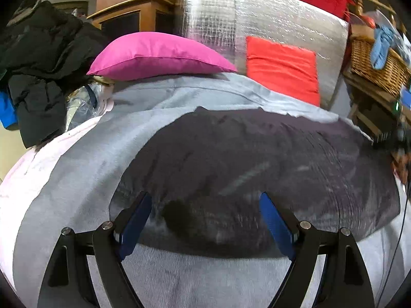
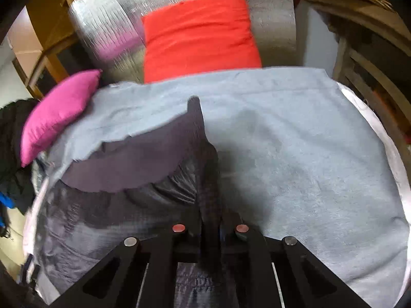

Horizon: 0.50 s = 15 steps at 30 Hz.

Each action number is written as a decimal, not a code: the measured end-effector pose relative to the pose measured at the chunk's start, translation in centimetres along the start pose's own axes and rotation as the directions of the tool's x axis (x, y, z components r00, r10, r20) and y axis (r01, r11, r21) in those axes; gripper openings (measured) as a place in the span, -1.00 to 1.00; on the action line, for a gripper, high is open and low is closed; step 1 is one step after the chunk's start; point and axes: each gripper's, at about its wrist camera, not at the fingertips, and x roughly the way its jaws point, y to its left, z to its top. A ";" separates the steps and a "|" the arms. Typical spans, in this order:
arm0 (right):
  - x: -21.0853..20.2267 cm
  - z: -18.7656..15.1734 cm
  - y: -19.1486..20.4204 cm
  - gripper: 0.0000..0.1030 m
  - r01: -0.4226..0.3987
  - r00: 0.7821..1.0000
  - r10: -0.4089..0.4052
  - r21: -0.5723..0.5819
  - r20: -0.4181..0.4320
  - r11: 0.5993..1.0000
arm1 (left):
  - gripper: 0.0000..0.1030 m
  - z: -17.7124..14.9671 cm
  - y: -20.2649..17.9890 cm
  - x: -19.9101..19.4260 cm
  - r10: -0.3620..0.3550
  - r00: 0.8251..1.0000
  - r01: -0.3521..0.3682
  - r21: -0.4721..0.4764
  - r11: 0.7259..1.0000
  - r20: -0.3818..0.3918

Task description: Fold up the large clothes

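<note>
A large dark purple-grey garment lies spread on a light blue-grey blanket on a bed. My left gripper is open over the garment's near edge, its blue pads wide apart with cloth below them and nothing pinched. In the right wrist view my right gripper is shut on the garment. A ridge of dark cloth rises from between its jaws and runs away from the camera, and a flap is folded back towards the left. The blanket lies bare to the right.
A pink pillow and a red cushion rest at the bed's far end against a silver foil panel. A black jacket is piled at the left. A wicker basket stands on wooden furniture at the right.
</note>
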 end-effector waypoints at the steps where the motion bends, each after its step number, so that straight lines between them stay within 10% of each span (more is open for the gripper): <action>1: 1.1 -0.4 0.2 -0.82 0.037 0.999 -0.037 -0.015 -0.020 0.999 | 0.68 0.5 -0.5 0.9 -0.001 1.000 0.001 0.004 1.000 -0.010; 5: 3.6 -1.7 -0.7 -0.63 0.030 0.998 -0.025 0.095 -0.049 0.995 | 0.69 1.0 -3.0 5.7 0.030 0.992 -0.017 0.105 0.994 -0.123; 9: 0.4 -2.4 -0.1 0.48 0.130 0.992 -0.128 0.110 -0.018 0.985 | 0.73 1.0 -3.8 6.3 0.087 0.987 -0.065 0.160 0.985 -0.135; 15: -7.8 -5.8 3.9 0.48 0.109 0.984 -0.111 0.022 0.142 0.994 | 0.73 2.7 -4.2 2.0 0.034 0.998 -0.031 0.065 0.997 -0.048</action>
